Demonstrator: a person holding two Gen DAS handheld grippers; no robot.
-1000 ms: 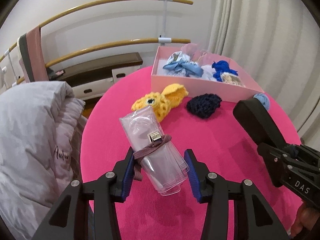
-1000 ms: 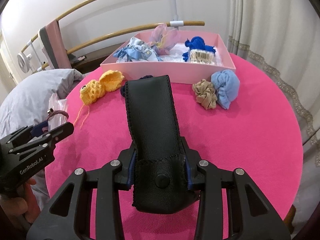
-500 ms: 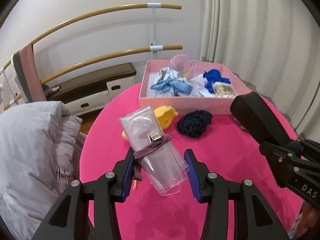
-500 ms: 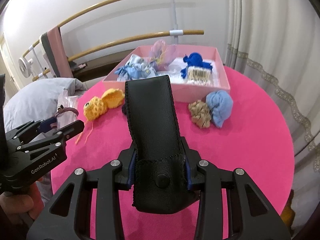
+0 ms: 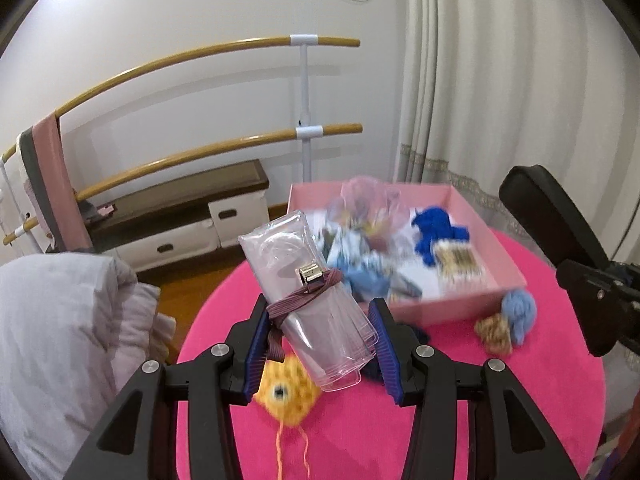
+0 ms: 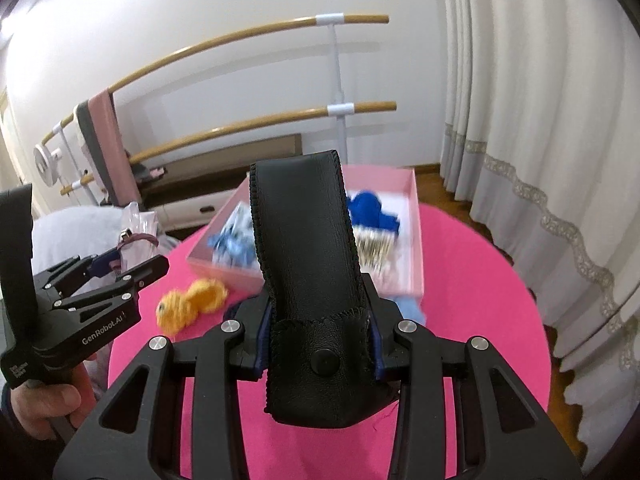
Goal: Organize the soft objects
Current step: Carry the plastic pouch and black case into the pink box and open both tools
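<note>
Above the pink table (image 5: pixel 500 420), the left gripper (image 5: pixel 318 338) pinches a slippery, pliant clear pouch (image 5: pixel 308 292) below its band, while the right gripper (image 6: pixel 318 338) clamps a soft black case (image 6: pixel 308 272) low.

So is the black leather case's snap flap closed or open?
Closed: the black leather case, clamped in the right tongs, has its flap lying flat, snap button fastened.

Left tool (image 5: pixel 318 344) gripping clear pouch (image 5: pixel 308 300), pink box (image 5: pixel 460 304)
</note>
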